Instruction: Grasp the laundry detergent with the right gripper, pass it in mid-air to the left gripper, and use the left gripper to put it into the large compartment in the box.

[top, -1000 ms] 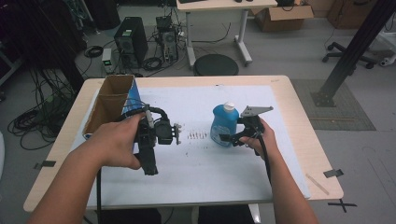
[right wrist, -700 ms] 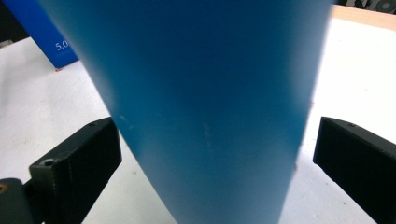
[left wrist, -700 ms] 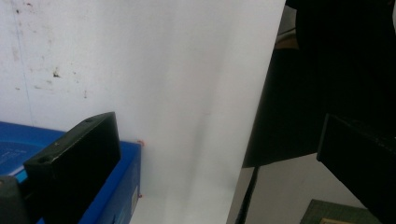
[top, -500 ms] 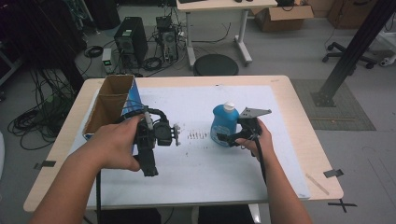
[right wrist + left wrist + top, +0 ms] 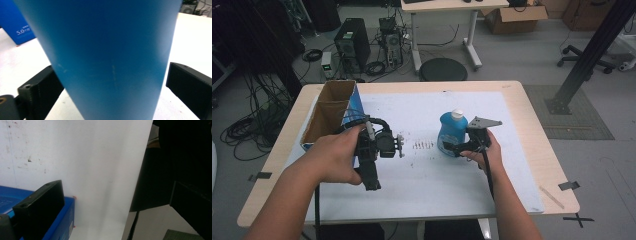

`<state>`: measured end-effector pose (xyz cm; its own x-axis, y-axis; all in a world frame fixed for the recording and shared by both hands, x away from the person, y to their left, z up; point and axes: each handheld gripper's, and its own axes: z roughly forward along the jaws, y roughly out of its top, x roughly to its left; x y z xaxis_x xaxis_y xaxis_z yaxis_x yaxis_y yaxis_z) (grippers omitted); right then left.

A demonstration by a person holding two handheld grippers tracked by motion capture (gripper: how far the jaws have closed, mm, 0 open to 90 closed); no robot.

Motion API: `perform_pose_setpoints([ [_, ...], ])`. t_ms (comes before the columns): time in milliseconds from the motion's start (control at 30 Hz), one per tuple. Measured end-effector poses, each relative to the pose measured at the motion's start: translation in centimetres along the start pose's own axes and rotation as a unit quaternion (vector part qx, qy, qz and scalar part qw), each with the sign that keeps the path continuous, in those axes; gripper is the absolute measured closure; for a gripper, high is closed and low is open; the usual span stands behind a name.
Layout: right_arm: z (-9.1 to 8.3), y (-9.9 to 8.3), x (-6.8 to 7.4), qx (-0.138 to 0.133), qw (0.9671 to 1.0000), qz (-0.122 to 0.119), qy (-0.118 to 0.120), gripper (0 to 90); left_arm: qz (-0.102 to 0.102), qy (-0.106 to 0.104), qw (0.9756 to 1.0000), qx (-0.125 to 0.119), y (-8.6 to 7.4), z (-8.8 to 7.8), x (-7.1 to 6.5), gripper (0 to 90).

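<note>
Blue plastic, a bottle (image 5: 451, 133) with a white cap, stands upright on the white sheet (image 5: 432, 180) that covers most of the wooden table (image 5: 532, 125), a little toward 3 o'clock of the sheet's middle. The right gripper (image 5: 452, 148) reaches it from the 3 o'clock side, held by the right hand (image 5: 484, 152), with a grey plate (image 5: 484, 122) on top. In the right gripper view the bottle's body (image 5: 110, 57) sits between the two black jaws, the left one touching its wall and the right one with a thin strip of sheet showing beside it (so the jaws stand apart around the bottle rather than clamped). An open cardboard box (image 5: 329, 112) with a blue side lies near the table's 10 o'clock corner, its inside split into two compartments. The left hand (image 5: 337, 155) holds the left gripper (image 5: 399, 146) just at 4 o'clock of the box, well apart from the bottle, its nose pointing toward 3 o'clock. In the left gripper view one black jaw rises at the lower left in front of the blue box side (image 5: 62, 220), the sheet (image 5: 87, 165) beyond it, and a dark shape fills the right edge; whether these jaws are apart or together I cannot tell. A row of small dark marks (image 5: 424, 145) lies on the sheet between the two grippers.
</note>
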<state>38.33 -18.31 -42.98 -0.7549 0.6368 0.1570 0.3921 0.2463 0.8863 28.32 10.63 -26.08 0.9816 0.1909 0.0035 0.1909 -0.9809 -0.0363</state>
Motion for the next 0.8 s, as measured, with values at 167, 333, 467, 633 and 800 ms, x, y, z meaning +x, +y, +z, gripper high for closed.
perform_pose_setpoints([
  [167, 0.04, -0.09, 0.04, -0.005, 1.0, 0.004, -0.005, 5.9, 0.001, -0.001, 1.0, 0.002, -0.05, 0.0, 0.0, 0.2],
  [333, 0.12, -0.12, 0.07, -0.006, 0.9999, 0.005, -0.01, 11.6, 0.0, -0.001, 1.0, 0.001, -0.07, -0.01, 0.01, 0.2],
  [467, 0.2, -0.14, 0.1, -0.007, 0.9999, 0.006, -0.008, 14.2, 0.0, -0.001, 1.0, 0.001, -0.08, 0.02, 0.03, 0.2],
  [633, 0.16, -0.12, 0.07, -0.011, 0.9999, 0.008, -0.005, 17.3, 0.0, 0.0, 1.0, 0.0, -0.11, -0.01, 0.04, 0.2],
  [800, 0.22, -0.12, 0.08, -0.011, 0.9999, 0.006, -0.001, 19.1, 0.0, -0.001, 1.0, 0.001, -0.06, 0.03, 0.06, 0.2],
])
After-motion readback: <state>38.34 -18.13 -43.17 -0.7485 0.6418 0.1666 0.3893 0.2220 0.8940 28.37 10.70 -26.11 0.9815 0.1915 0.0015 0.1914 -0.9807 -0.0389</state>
